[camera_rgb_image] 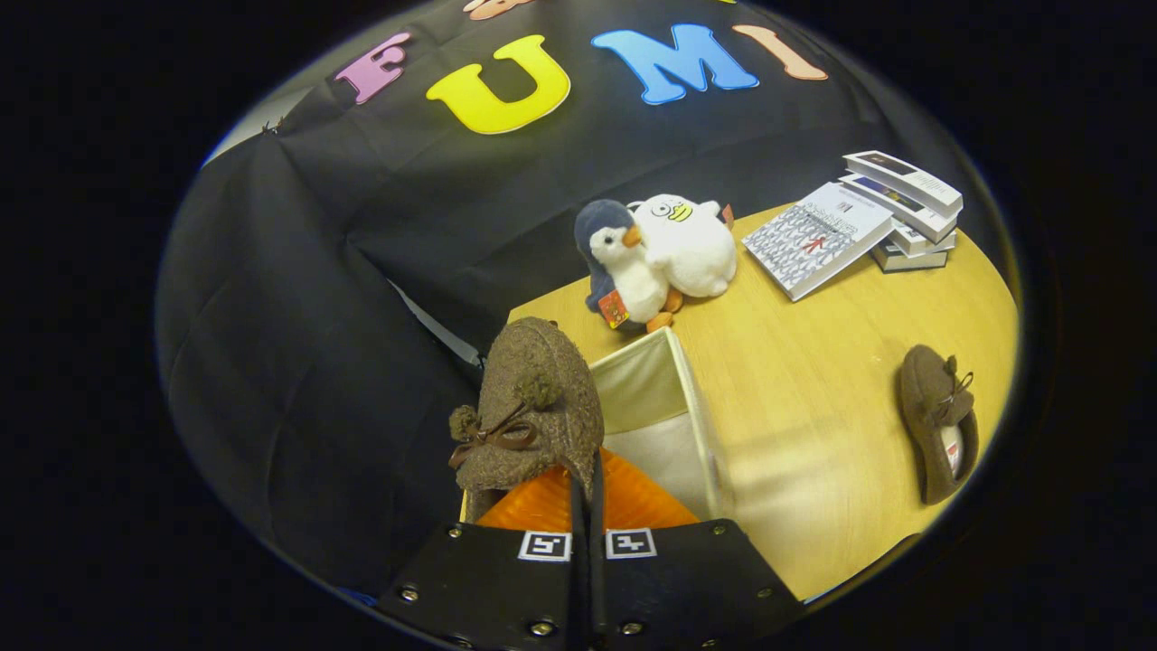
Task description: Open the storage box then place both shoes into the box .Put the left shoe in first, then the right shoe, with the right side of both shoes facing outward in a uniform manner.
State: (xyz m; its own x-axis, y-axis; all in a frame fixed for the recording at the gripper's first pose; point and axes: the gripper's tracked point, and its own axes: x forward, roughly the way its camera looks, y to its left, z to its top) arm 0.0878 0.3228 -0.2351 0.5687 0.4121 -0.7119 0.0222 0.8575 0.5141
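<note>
- Shoe [533, 407], brown and fuzzy with a bow and pompoms, sits right at the gripper [586, 484], toe pointing away from the camera and up.
- It hangs above the open box [696, 407], over the box's near-left corner.
- Gripper fingers are pressed close together, with only a thin dark edge of the shoe's collar showing between them; they appear to be pinching that edge.
- Box is cream-coloured fabric, top open, its pale inner walls visible just beyond the fingers and to the right of the held shoe.
- Second shoe [940, 425], matching brown, lies on the table [813, 407] well to the right of the box, with its opening partly visible.
- Whether each shoe is a left or a right cannot be told.
- Two plush toys stand beyond the box near the table's far edge: a grey-and-white penguin [619, 262] and a white plush [689, 244], touching each other.
- Books [904, 208] are stacked at the far right of the table, with one patterned book [813, 240] leaning against the stack.
- Black cloth wall [316, 316] hangs behind and to the left of the table.
</note>
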